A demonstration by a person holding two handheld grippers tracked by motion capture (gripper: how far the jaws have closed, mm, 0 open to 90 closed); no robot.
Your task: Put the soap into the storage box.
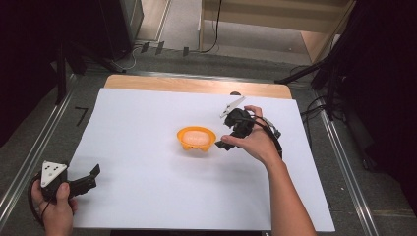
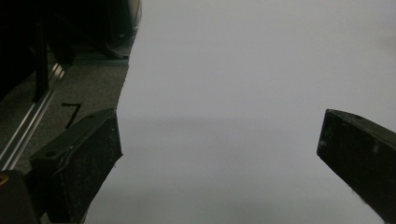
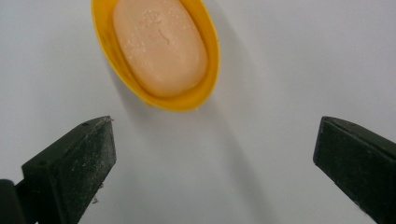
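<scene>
1. Nearest the person, at the bottom left of the high view, the left hand (image 1: 55, 206) holds the left gripper (image 1: 92, 176) at the near left corner of the white sheet (image 1: 147, 187), well apart from the yellow soap dish (image 1: 196, 139) and on the dish's near left side.
2. In the left gripper view its jaws stand wide apart with nothing between them, released, over the left edge of the white sheet, with grey carpet (image 2: 70, 98) beyond that edge.
3. A grey three-cornered plate (image 1: 52, 172) sits on top of the left gripper.
4. Farther in, the yellow soap dish stands on the white sheet about at its middle, upright, with a peach-coloured bar of soap (image 1: 196, 138) lying inside it.
5. The right gripper (image 1: 223, 143), held in the right hand (image 1: 255, 142), is just beside the dish on its right side, jaws pointing toward it.
6. In the right gripper view the right gripper's jaws are spread wide and bare, released, and the dish with the soap (image 3: 160, 46) lies beyond the jaw tips, apart from both.
7. Beyond the dish, a strip of wooden tabletop (image 1: 196, 84) shows past the sheet's far edge.
</scene>
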